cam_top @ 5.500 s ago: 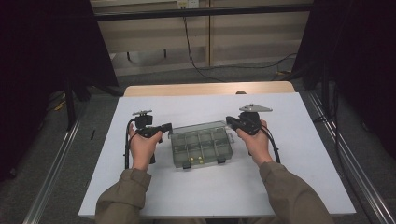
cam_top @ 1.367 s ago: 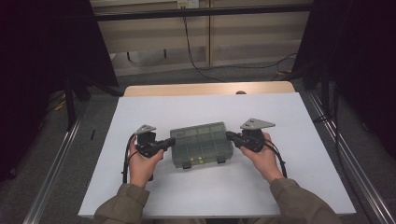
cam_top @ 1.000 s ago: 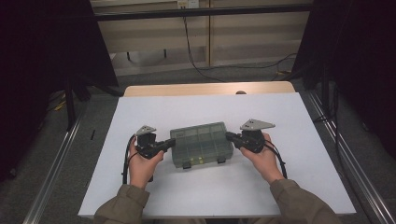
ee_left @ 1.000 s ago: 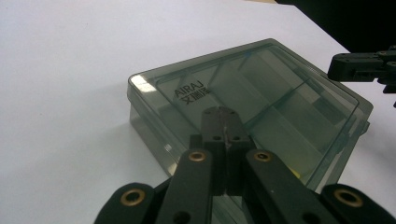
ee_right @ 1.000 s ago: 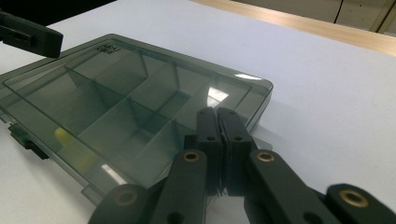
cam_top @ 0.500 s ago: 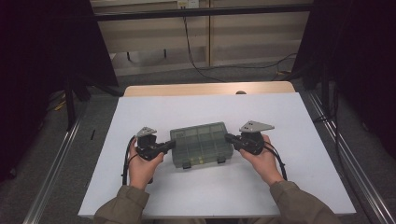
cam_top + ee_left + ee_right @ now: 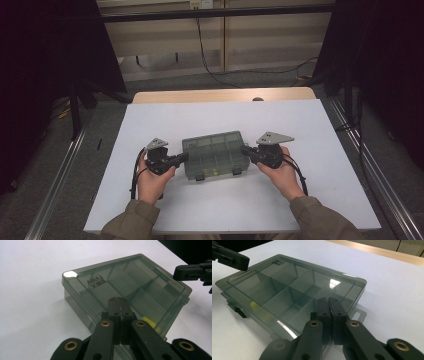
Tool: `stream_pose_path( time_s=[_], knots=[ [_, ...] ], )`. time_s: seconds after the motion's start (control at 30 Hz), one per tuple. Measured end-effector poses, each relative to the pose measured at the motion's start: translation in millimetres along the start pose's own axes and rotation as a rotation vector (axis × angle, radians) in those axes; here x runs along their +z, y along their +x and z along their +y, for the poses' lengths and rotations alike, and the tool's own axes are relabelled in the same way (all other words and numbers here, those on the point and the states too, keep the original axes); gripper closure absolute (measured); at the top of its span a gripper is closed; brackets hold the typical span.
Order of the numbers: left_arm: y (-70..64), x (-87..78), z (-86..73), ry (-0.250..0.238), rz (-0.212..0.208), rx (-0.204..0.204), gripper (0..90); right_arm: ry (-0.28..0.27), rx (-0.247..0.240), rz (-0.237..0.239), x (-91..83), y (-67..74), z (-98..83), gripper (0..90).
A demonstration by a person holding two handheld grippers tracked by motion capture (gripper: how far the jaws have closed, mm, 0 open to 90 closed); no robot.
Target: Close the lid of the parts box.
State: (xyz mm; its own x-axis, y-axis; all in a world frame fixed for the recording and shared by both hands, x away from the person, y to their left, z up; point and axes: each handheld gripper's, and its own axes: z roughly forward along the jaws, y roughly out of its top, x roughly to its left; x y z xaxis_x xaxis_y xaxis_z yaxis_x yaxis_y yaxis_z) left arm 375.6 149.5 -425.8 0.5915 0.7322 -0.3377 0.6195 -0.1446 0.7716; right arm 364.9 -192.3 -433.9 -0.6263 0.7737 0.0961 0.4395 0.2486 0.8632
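A smoky translucent organiser box (image 7: 215, 155) lies flat on the white table with its lid down. Its dividers show through the lid (image 7: 130, 282), and a small yellow piece (image 7: 148, 322) sits in one compartment near the latch side (image 7: 254, 305). My left gripper (image 7: 184, 157) is shut, its tips against the box's left end (image 7: 120, 301). My right gripper (image 7: 244, 149) is shut too, its tips at the box's right end (image 7: 328, 301). Nothing is clamped between either pair of jaws. Each gripper view shows the other gripper across the lid, the right one (image 7: 192, 272) and the left one (image 7: 230, 257).
The white table top (image 7: 320, 130) spreads wide around the box. A wooden strip (image 7: 225, 95) runs along its far edge. Metal rails (image 7: 55, 180) flank the table on the floor, and dark curtains stand at both sides.
Since the earliest frame the box has its lid down and sits slightly nearer, and both hands have dropped to its ends. Over the last second nothing has moved.
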Motion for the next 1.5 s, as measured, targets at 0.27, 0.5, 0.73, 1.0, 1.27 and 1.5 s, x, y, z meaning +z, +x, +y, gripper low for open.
stream_pose_path(
  time_s=[0.27,0.5,0.73,1.0,1.27,1.5],
  knots=[
    [-1.7,-1.2,-1.4,0.004,-0.009,0.007,90.0,0.002,-0.012,0.0,-0.7,1.4,-0.3,88.3],
    [-4.6,-1.6,-2.7,0.003,-0.014,0.014,90.0,0.004,-0.023,-0.004,-1.2,2.7,-0.9,88.2],
    [-6.6,-3.2,-4.1,0.009,-0.019,0.026,90.0,0.005,-0.036,-0.007,-3.3,4.1,-2.1,88.1],
    [-10.5,-1.9,-6.0,0.007,-0.025,0.035,90.0,0.0,-0.045,-0.006,-5.9,5.4,-4.2,88.0],
    [-13.2,-0.3,-7.7,0.007,-0.029,0.046,90.0,-0.003,-0.055,-0.006,-7.5,5.9,-5.4,87.9],
    [-16.8,-1.2,-8.7,0.009,-0.01,0.072,90.0,-0.003,-0.058,-0.008,-7.7,6.3,-5.7,87.9]
  ],
)
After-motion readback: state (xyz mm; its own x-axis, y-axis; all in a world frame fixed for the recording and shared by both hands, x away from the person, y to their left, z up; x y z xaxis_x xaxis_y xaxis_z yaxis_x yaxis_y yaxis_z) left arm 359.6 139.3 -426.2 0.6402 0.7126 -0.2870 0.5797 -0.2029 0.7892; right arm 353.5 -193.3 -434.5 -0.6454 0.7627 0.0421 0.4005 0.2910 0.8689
